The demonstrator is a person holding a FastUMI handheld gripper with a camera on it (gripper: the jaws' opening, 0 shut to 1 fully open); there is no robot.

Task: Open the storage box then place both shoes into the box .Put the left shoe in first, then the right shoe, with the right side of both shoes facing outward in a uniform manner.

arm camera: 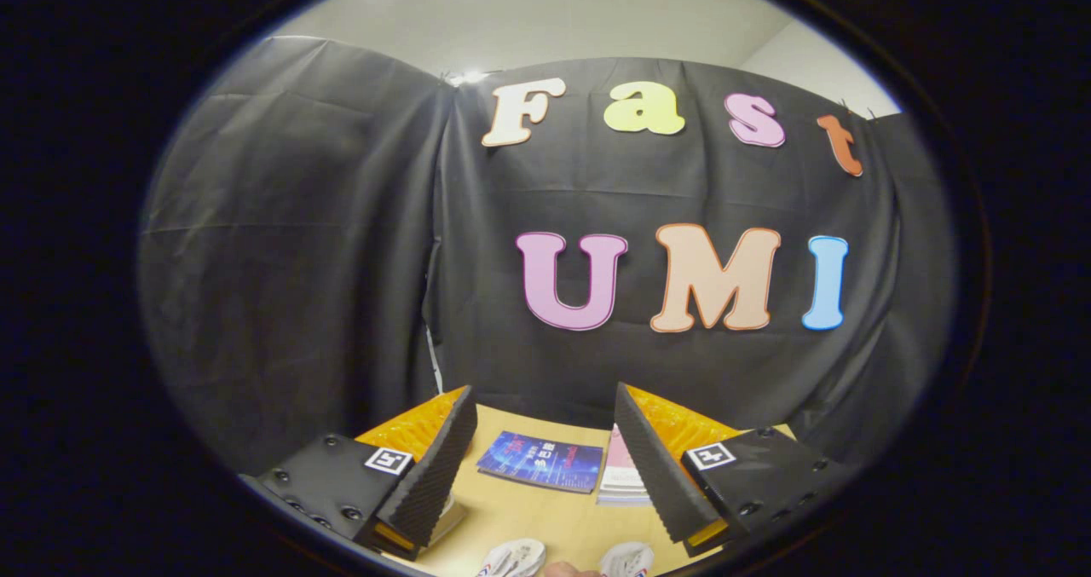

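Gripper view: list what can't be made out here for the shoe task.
- Two shoes: cut off near the hand-held gripper, whose fingers stand open on nothing; left or right unclear.
- Pink booklet: partly hidden behind one finger.
- Blue booklet: cover print too small.
- Table: only a strip between the fingers visible.

We find very little that we can read here. A blue booklet (540, 461) lies on the bench (545, 522) beyond the fingers, and it carries light printed lines on its cover, but they are too small and blurred for us to make out. Beside it a pink and white booklet (620, 479) shows no print we can read. Each of the fingers (435, 466) has a small square tag (389, 460) with a black and white coded pattern on its mount; we see the second tag (711, 455) too, neither bearing words.
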